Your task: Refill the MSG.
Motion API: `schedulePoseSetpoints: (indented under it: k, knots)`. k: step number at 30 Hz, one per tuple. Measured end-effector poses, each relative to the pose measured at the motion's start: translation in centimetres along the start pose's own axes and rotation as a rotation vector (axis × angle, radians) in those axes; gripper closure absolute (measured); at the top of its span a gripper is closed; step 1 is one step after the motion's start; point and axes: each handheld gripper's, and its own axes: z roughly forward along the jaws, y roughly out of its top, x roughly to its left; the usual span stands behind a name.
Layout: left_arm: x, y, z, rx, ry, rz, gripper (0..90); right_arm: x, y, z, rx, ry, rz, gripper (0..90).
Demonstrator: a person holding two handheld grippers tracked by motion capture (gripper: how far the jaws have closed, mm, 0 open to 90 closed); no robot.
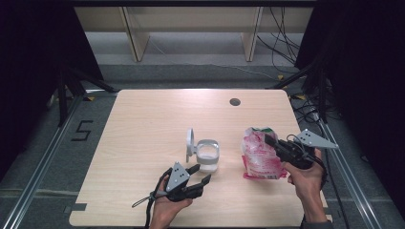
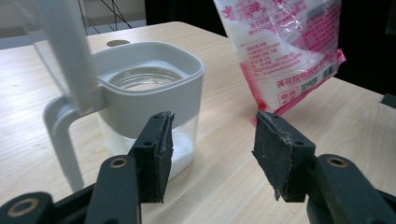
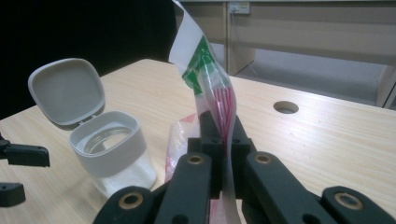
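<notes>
L gripper (image 1: 199,174) is sitting near the front edge of the table (image 1: 143,124), jaws spread w/ nothing btwn them, tips pointing at the container (image 1: 208,155) just ahead. That container's standing mid-table w/ its hinged lid (image 1: 190,141) flipped up and white powder inside. To its right, the R gripper (image 1: 270,140) is pinching the top edge of the pink-and-white bag (image 1: 260,160), which is resting upright on the table near the container.

Pink-and-white plastic bag (image 1: 260,155) of white granules, upright on table, right of centre. Just left: clear jar (image 1: 208,156) with grey collar, hinged lid (image 1: 190,141) open, partly filled white.
</notes>
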Motion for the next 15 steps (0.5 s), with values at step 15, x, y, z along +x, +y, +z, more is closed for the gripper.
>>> schedulePoseSetpoints:
  k: [15]
  knots:
    - [0.8,0.1,-0.6,0.009,0.03,-0.005,45.8,-1.6,-1.2,0.4,0.059,-0.115,-0.05,90.0]
